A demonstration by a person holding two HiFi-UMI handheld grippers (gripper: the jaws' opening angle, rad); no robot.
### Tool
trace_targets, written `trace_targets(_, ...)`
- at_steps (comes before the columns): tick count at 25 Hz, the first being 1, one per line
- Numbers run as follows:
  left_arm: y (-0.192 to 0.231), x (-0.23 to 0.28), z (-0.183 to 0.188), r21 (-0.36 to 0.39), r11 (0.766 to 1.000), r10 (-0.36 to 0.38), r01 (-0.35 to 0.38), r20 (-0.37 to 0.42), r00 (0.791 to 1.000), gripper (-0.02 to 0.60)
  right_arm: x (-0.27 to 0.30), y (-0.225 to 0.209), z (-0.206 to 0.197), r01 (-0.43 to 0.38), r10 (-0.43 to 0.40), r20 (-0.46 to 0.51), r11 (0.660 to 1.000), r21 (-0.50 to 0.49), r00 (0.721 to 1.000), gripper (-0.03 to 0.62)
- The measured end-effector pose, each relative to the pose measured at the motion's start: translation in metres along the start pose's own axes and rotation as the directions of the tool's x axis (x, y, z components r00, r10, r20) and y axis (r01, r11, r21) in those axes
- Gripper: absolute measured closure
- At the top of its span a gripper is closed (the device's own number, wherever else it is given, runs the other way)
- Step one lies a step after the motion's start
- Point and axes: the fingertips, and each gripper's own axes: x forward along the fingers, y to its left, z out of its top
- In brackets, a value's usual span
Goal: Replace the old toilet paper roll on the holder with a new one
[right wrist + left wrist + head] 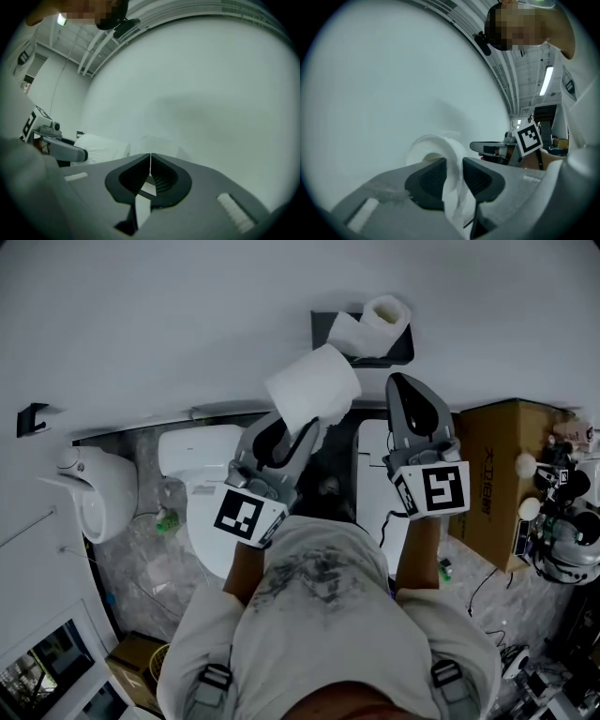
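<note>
A full white toilet paper roll [314,385] is held up in front of the white wall by my left gripper [298,432], which is shut on the roll's wall, one jaw inside the core. In the left gripper view the roll [436,149] sits between the dark pads of the left gripper [453,174]. Above and to the right, the black holder [394,351] on the wall carries the old roll [386,313], a sheet hanging from it. My right gripper [401,382] is shut and empty, just below the holder. The right gripper [150,161] faces the bare wall, with the new roll [101,147] to its left.
A white toilet [202,479] stands below the grippers, with a white wall-hung fixture [94,488] to the left. A cardboard box [497,474] sits at the right beside cluttered equipment [558,521]. A small black hook [33,418] is on the wall at far left.
</note>
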Motion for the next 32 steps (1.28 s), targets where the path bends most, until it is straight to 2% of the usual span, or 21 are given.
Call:
trace_targets(6, 0.01, -0.001, 0.011, 0.007, 1.0, 0.029, -0.029, 0.018, 0.999, 0.46, 0.016, -0.009, 0.007, 0.008, -0.008, 0.006, 1.0, 0.01, 1.0, 0.535)
trace_targets(10, 0.015, -0.001, 0.018, 0.008, 0.999, 0.042, -0.042, 0.02, 0.999, 0.46, 0.024, -0.014, 0.01, 0.017, -0.017, 0.006, 0.999, 0.032, 1.0, 0.474)
trace_targets(18, 0.025, 0.003, 0.026, 0.006, 0.999, 0.053, -0.053, 0.02, 0.998, 0.46, 0.046, -0.021, 0.008, 0.016, -0.014, -0.032, 0.997, 0.074, 0.999, 0.288)
trace_targets(21, 0.028, 0.005, 0.027, 0.006, 0.999, 0.05, -0.05, 0.015, 0.999, 0.46, 0.056, -0.025, 0.005, 0.029, -0.025, -0.048, 0.996, 0.085, 0.999, 0.25)
trace_targets(29, 0.036, 0.006, 0.028, 0.006, 0.999, 0.052, -0.052, 0.015, 0.999, 0.46, 0.08, -0.026, 0.003, 0.039, -0.035, -0.08, 0.998, 0.056, 0.996, 0.23)
trace_targets(32, 0.035, 0.006, 0.028, 0.005, 0.999, 0.053, -0.053, 0.016, 0.998, 0.46, 0.08, -0.028, 0.0, 0.05, -0.046, -0.086, 0.997, 0.052, 0.995, 0.281)
